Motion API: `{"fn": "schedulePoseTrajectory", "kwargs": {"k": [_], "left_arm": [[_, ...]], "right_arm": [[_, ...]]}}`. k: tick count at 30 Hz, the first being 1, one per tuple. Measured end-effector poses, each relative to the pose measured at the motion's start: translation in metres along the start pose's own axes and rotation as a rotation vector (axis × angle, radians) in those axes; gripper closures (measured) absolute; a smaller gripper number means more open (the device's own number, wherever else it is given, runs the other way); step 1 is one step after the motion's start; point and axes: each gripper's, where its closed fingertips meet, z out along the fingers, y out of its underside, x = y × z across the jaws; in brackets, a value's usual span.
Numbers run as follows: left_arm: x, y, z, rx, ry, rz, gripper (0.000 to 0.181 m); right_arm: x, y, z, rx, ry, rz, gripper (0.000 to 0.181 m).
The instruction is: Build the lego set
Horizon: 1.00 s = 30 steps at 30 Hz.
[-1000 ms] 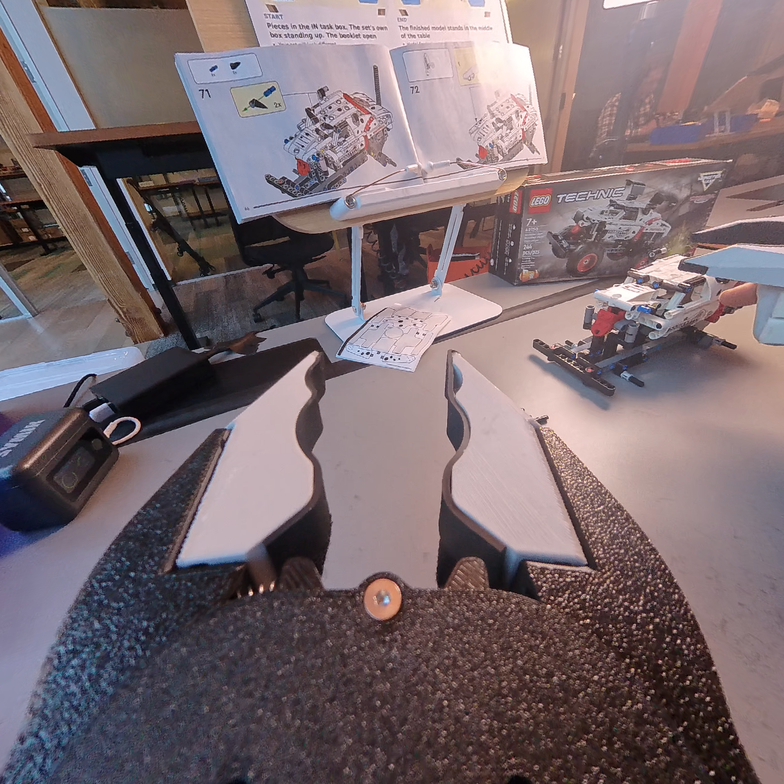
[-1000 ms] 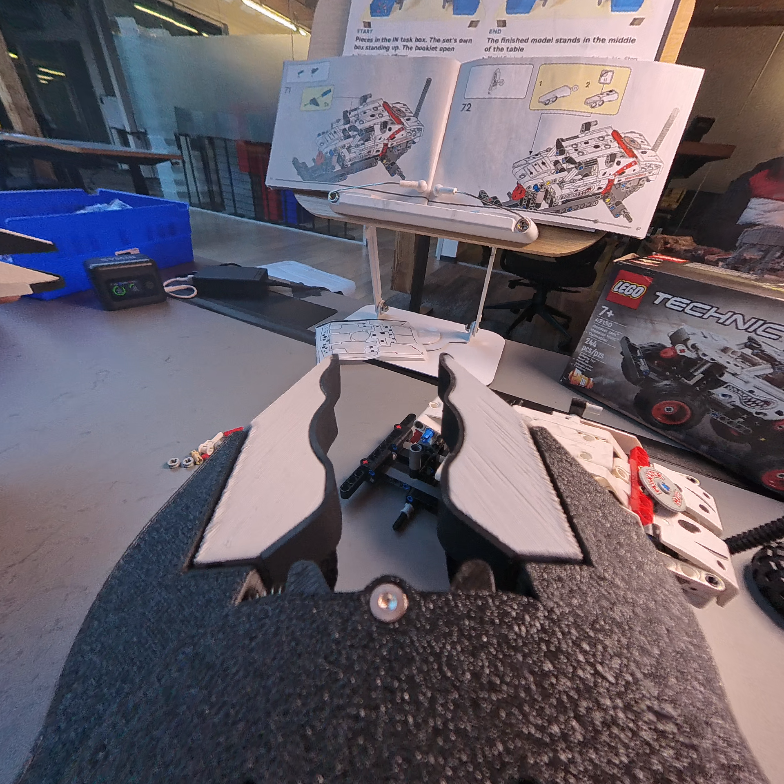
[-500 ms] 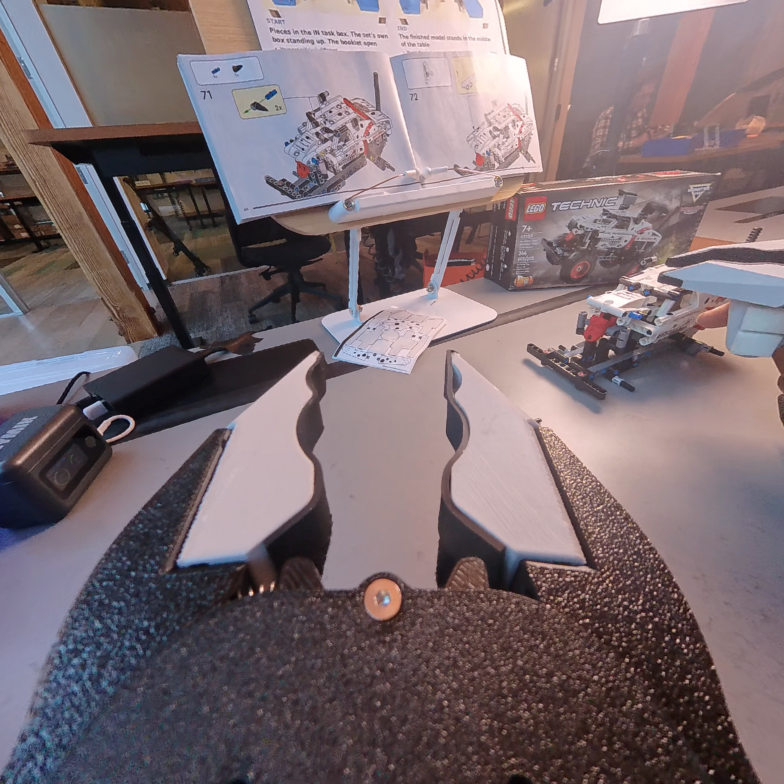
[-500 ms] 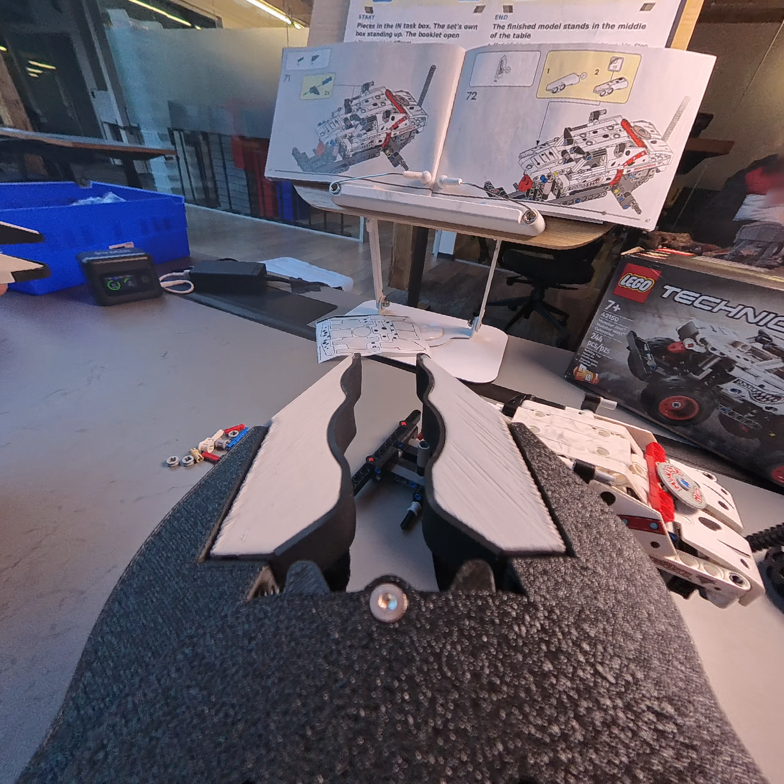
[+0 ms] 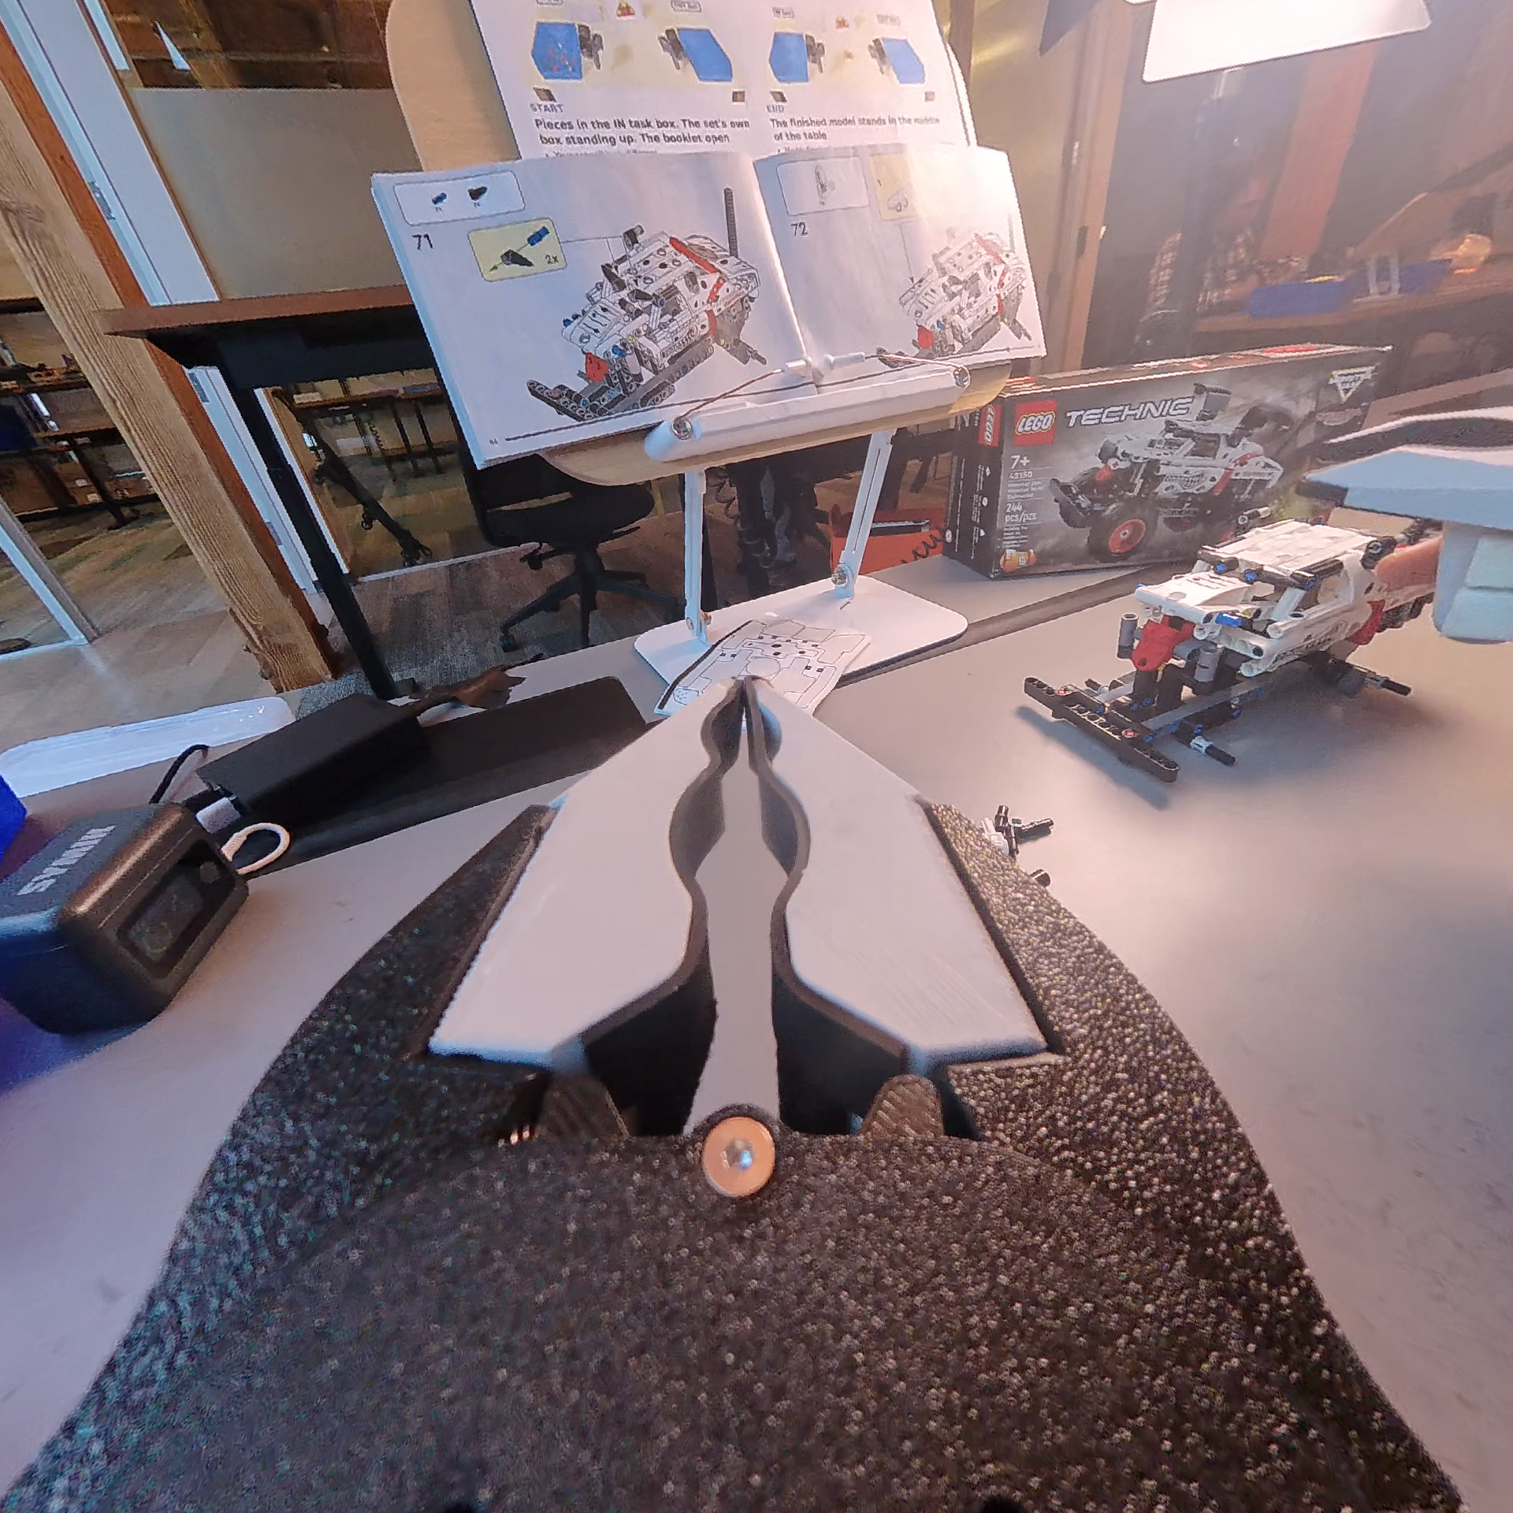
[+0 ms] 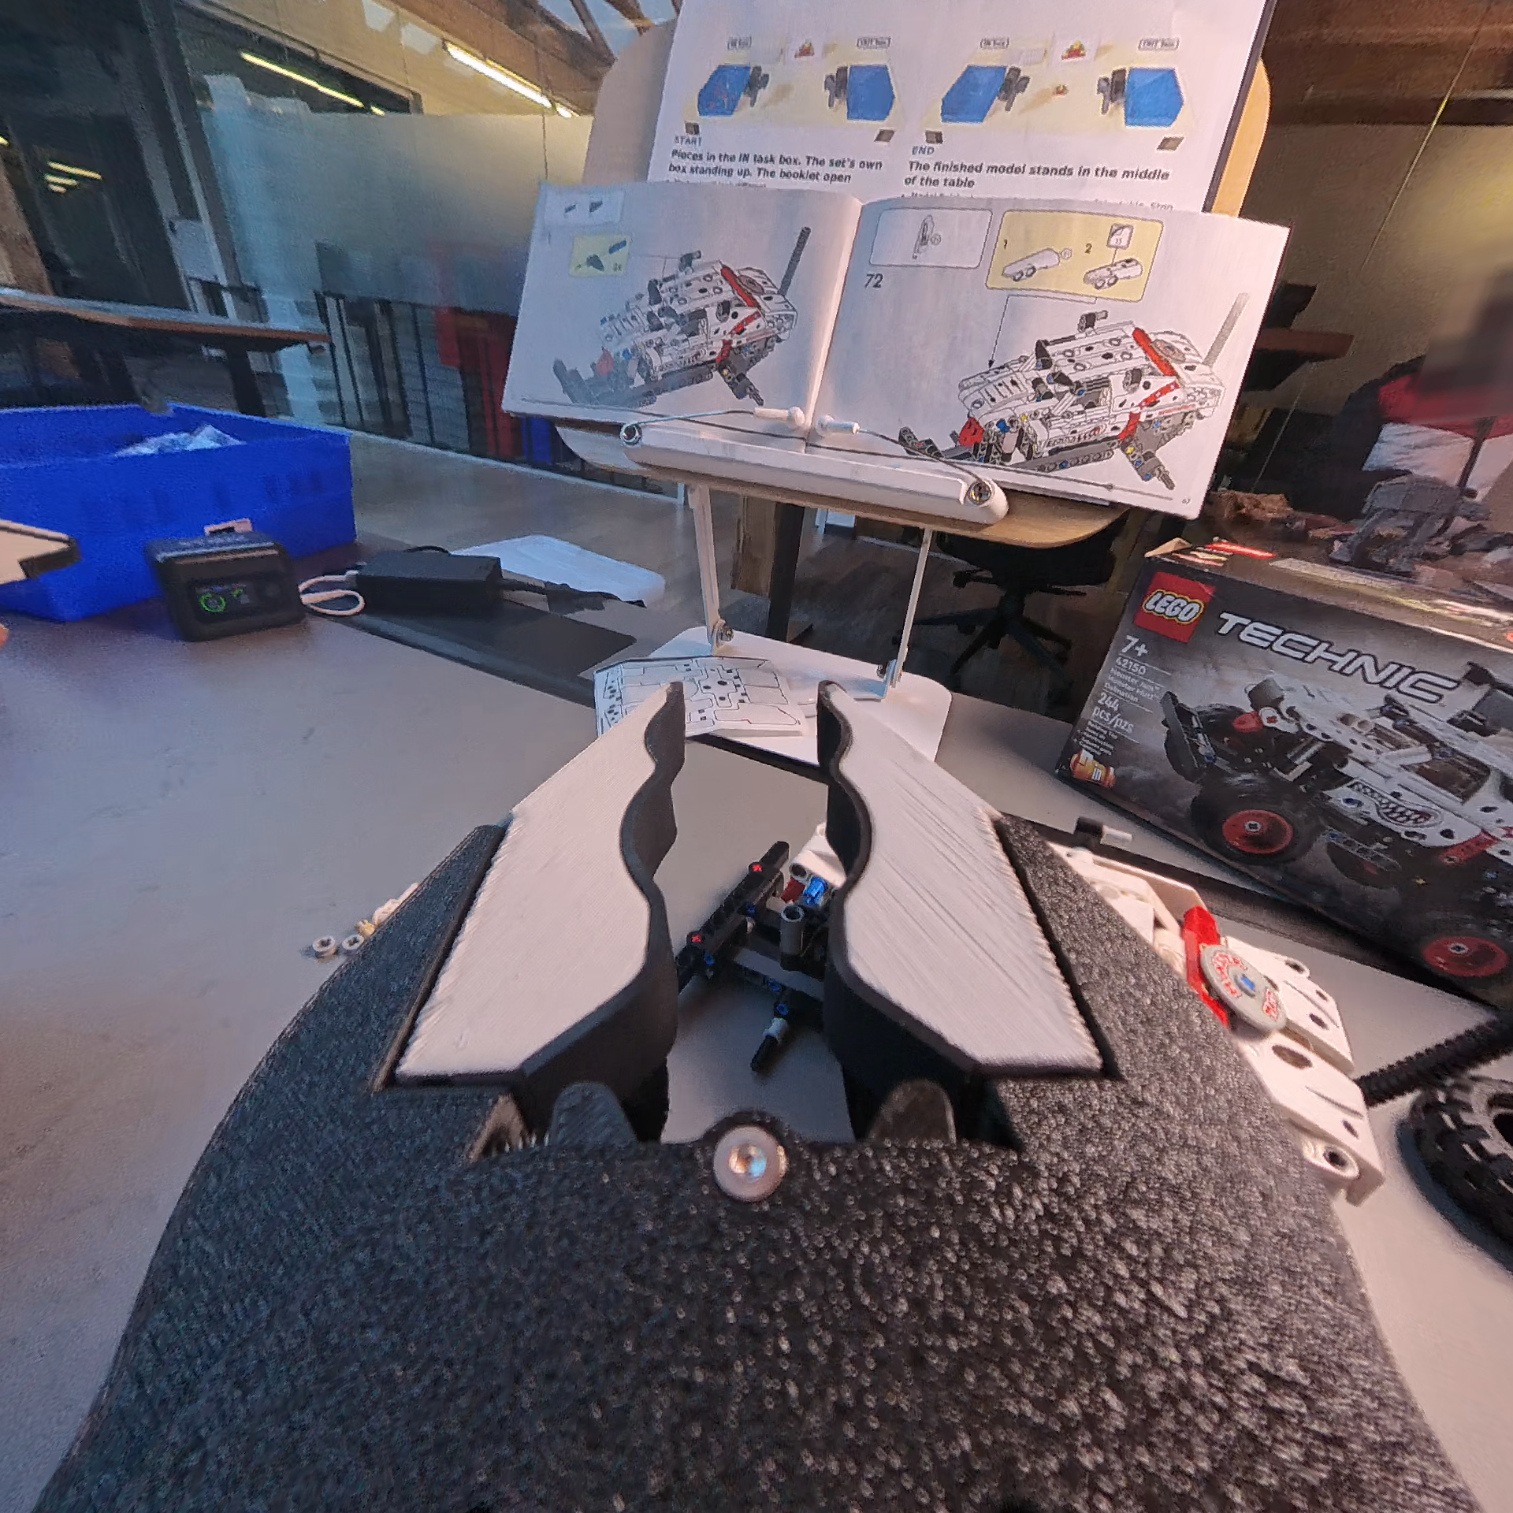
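Observation:
The partly built white, black and red lego truck [image 5: 1253, 606] stands on the grey table [image 5: 1228, 941] at the right. My left gripper [image 5: 743, 688] hovers over the table left of it, shut, with nothing showing between the fingertips. My right gripper [image 6: 749, 704] is open and bare above the truck's front. The black chassis beam [image 6: 737, 909] shows low between its fingers, untouched, and the white body [image 6: 1228, 982] lies to the right. The right gripper also shows in the left wrist view [image 5: 1424, 483], over the truck's rear.
The open instruction booklet [image 6: 860, 344] sits on a white stand with a sticker sheet [image 5: 770, 655] at its base. The set's box [image 6: 1310, 737] stands at right. A blue bin [image 6: 164, 491], a black power unit [image 5: 115, 909], small loose pieces [image 6: 340, 941] and a black tyre [image 6: 1465, 1146] are around. Left tips to right tips: about 25 cm.
My left gripper's jaws went from wide open to shut, with nothing seen between them. My right gripper's jaws narrowed, then widened again, staying bare over the truck.

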Motion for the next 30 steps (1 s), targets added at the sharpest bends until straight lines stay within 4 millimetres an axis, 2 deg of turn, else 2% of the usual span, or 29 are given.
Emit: {"fn": "schedulePoseTrajectory", "kwargs": {"k": [3, 6, 10, 13, 17, 21, 25, 30], "left_arm": [[0.0, 0.0, 0.001, -0.003, -0.008, 0.003, 0.181], [0.002, 0.002, 0.002, -0.01, -0.007, 0.01, 0.181], [0.004, 0.001, 0.001, -0.007, -0.01, 0.026, 0.181], [0.005, 0.003, 0.002, -0.012, -0.008, 0.038, 0.181], [0.008, 0.006, 0.003, -0.019, 0.001, 0.046, 0.181], [0.007, 0.008, 0.003, -0.02, 0.006, 0.048, 0.181], [0.004, 0.01, 0.003, -0.026, 0.006, 0.04, 0.181], [0.002, 0.014, 0.005, -0.035, 0.012, 0.028, 0.18]], "right_arm": [[0.002, -0.021, 0.014, 0.014, -0.022, 0.005, 0.146], [0.009, -0.052, 0.034, 0.045, -0.028, -0.028, 0.144], [0.03, -0.092, 0.077, 0.098, -0.009, -0.038, 0.146], [0.05, -0.108, 0.117, 0.106, 0.038, -0.058, 0.152], [0.069, -0.114, 0.168, 0.114, 0.094, -0.069, 0.161], [0.073, -0.113, 0.204, 0.118, 0.095, -0.043, 0.167], [0.076, -0.112, 0.226, 0.11, 0.112, -0.043, 0.172], [0.079, -0.112, 0.237, 0.113, 0.115, -0.039, 0.175]]}}
